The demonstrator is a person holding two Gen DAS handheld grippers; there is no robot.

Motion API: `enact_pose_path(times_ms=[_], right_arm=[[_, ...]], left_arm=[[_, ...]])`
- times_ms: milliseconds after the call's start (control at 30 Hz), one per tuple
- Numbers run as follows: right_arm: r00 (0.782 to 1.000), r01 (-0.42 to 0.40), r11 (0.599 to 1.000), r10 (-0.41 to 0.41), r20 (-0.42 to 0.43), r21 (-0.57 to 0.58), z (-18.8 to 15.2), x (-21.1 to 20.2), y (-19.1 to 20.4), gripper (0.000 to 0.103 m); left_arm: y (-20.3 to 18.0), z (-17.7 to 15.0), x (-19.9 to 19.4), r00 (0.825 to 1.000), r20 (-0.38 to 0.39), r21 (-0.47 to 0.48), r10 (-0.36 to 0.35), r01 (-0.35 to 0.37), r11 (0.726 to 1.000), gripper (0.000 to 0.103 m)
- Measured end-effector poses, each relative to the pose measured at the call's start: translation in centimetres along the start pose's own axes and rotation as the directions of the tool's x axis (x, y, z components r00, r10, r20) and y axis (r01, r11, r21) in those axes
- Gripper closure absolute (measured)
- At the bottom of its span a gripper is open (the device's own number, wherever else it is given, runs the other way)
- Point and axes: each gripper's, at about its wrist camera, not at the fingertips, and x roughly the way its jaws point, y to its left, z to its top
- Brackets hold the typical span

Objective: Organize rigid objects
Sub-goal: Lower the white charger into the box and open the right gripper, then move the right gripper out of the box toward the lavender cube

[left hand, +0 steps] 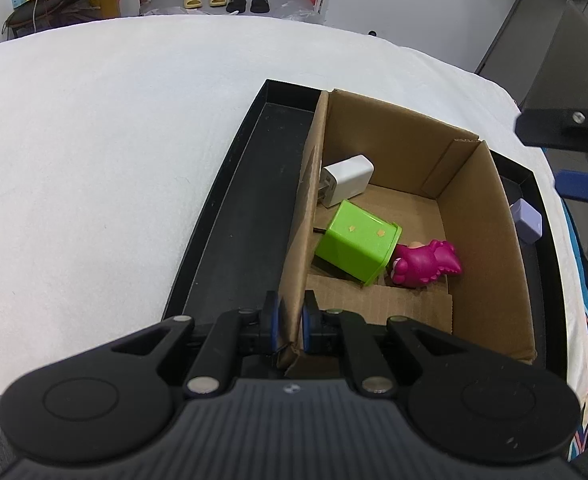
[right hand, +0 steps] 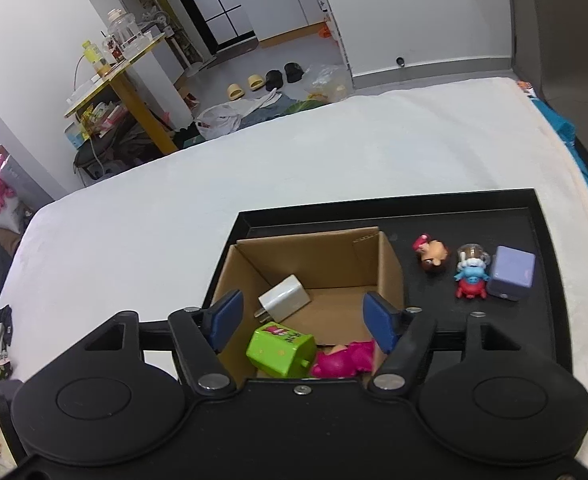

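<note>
A cardboard box (left hand: pixel 481 240) stands in a black tray (left hand: pixel 234 216) on the white-covered table. Inside lie a white charger (left hand: pixel 347 178), a green cube (left hand: pixel 355 246) and a magenta toy figure (left hand: pixel 425 262). My left gripper (left hand: pixel 292 316) is shut on the box's left wall near its front corner. My right gripper (right hand: pixel 301 320) is open and empty above the box (right hand: pixel 321 256), over the charger (right hand: pixel 284 298), green cube (right hand: pixel 280 348) and magenta figure (right hand: pixel 345 360). On the tray floor (right hand: pixel 445 216) right of the box lie a brown-headed figure (right hand: pixel 431 256), a blue-and-red figure (right hand: pixel 469 276) and a lilac cube (right hand: pixel 511 272).
The lilac cube (left hand: pixel 527 220) also shows at the tray's right side in the left wrist view. The other gripper's black body (left hand: pixel 565 128) hangs at the upper right there. The white tabletop (left hand: pixel 114 140) spreads to the left and behind. Room clutter lies beyond the table.
</note>
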Motion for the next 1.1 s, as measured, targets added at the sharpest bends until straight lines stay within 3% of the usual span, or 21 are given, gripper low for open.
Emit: enact_pose_path(times_ms=[533,1100], right_arm=[[0.998,0.054,0.997,-0.056,0.039,0.055,-1.1,-1.7,-3.8,0.024],[0.997,0.050,0.994,-0.055,0.045,0.100,-1.4,-2.2,-7.9,0.013]], left_arm=[[-0.5,0.1,-0.2,0.999,0.008,0.001,0.045,-0.045,0.999,0.093],[-0.9,0.3,0.0,0.996,0.016,-0.002,0.089,-0.089,0.996,0.093]])
